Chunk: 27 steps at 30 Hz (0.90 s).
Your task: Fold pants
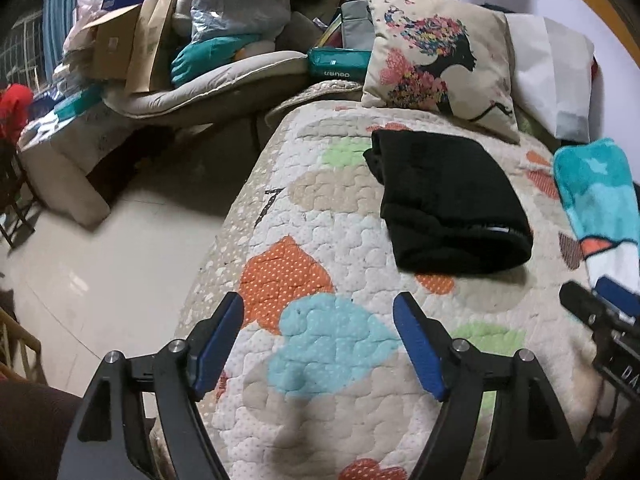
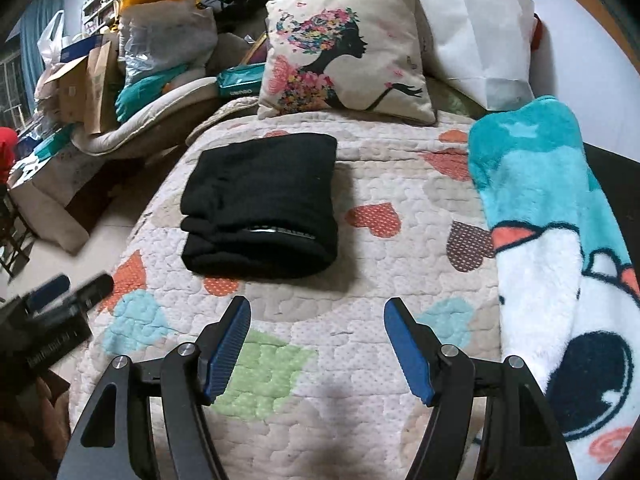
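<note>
Left gripper: I am holding my left gripper above the near part of the quilt, its two blue-padded fingers spread wide apart and gripping nothing.
Right gripper: I am holding my right gripper beside the left one, its fingers equally wide apart and empty; its tip is also showing at the right edge of the left wrist view.
Pants: the black pants are lying folded into a compact, roughly rectangular bundle on the quilt, ahead of both grippers and clear of them, with a rounded fold edge facing me and a small pale strip on the fabric near that edge.
Position on bed: the bundle is resting toward the left half of the bed as seen by the right wrist camera, just short of the pillow.
Pillow: a cream cushion printed with a woman's dark profile and a flowered head is leaning at the head of the bed, just behind the pants.
Blanket: a fluffy turquoise and white blanket is running down the right side of the bed, well apart from the pants.
White bag: a white paper bag is standing beside the cushion.
Left of the bed: boxes, plastic bags and bedding are piling up beyond the pale tiled floor.
</note>
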### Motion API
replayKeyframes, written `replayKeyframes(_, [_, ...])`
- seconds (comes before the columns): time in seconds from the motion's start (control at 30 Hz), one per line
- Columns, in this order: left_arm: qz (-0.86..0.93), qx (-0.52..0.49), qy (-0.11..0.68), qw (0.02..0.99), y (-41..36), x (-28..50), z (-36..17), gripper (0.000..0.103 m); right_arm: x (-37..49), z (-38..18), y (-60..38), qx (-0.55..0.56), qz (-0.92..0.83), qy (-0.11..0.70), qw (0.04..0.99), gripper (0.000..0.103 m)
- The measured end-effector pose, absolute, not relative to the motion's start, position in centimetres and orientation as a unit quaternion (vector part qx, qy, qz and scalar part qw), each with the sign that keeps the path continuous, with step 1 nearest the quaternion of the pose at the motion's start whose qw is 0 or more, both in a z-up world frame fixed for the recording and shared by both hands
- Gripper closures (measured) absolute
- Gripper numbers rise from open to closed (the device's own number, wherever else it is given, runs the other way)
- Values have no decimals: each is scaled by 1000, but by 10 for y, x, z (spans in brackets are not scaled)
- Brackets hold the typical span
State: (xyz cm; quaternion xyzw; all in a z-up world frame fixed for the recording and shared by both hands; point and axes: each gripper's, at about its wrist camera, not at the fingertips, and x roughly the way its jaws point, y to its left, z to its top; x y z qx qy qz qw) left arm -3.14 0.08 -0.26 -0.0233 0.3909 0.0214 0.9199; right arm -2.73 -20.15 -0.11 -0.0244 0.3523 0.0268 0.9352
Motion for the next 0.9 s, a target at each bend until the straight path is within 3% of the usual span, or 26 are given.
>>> replayKeyframes(0.63, [-104,-7,425,899,-39,-27,-18,27,-16,-14,-210,-6,3,379,925,25])
replayKeyframes(0.9, [-170,-54,440,880,-38,-25,-19,27,-15,-16,-212,-4,-1,382,924,24])
